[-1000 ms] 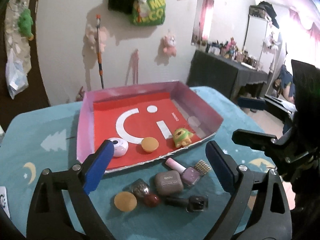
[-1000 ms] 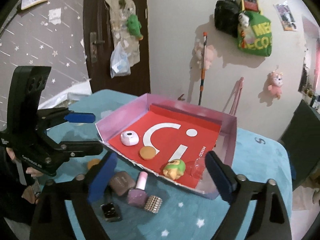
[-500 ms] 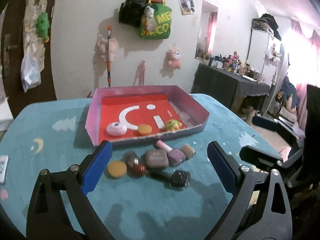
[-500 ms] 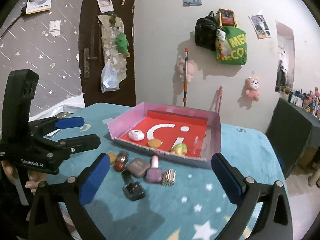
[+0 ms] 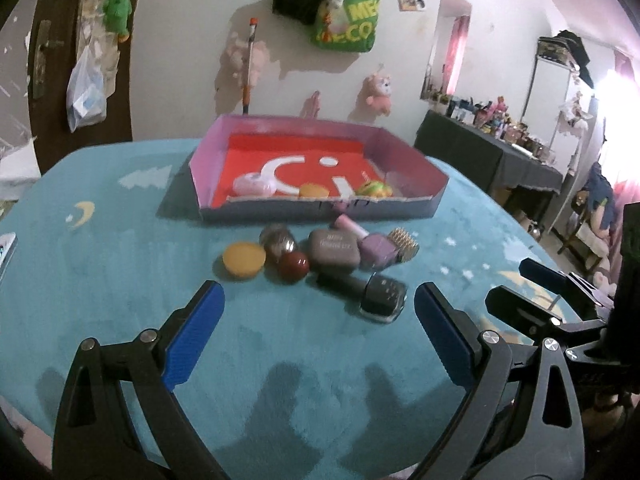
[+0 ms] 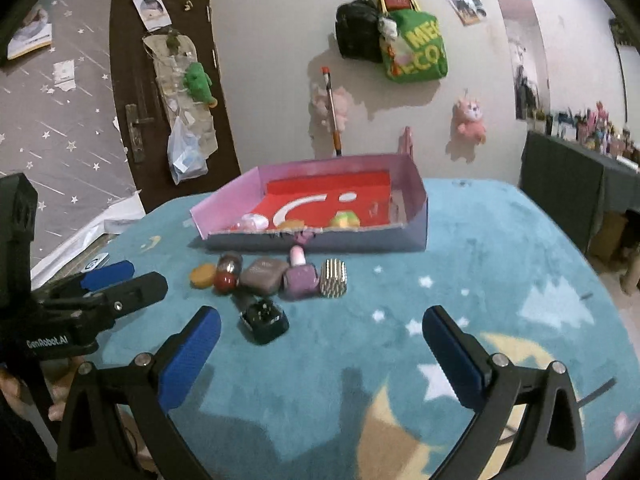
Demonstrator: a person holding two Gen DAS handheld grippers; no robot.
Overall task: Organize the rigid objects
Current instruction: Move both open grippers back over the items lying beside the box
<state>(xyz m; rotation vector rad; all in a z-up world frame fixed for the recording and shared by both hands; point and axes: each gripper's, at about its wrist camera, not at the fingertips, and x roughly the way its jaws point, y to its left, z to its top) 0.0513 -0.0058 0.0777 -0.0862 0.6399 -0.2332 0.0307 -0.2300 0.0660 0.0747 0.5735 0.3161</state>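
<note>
- Both views now sit lower and farther back than a second ago, so the pink tray (image 5: 404,152) looks smaller.
- The right hand-held gripper (image 6: 320,340) has just been opening; it gapes, empty.
- The left hand-held gripper (image 5: 318,320) stands wide, empty, near the dark nail-polish bottle (image 5: 380,294) on the surface (image 5: 120,280).
- Only the right view shows the door (image 6: 132,92).

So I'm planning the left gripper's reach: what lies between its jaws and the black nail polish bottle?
Only bare teal rug, as the left wrist view shows. The black nail polish bottle lies just ahead of the open left gripper.
</note>
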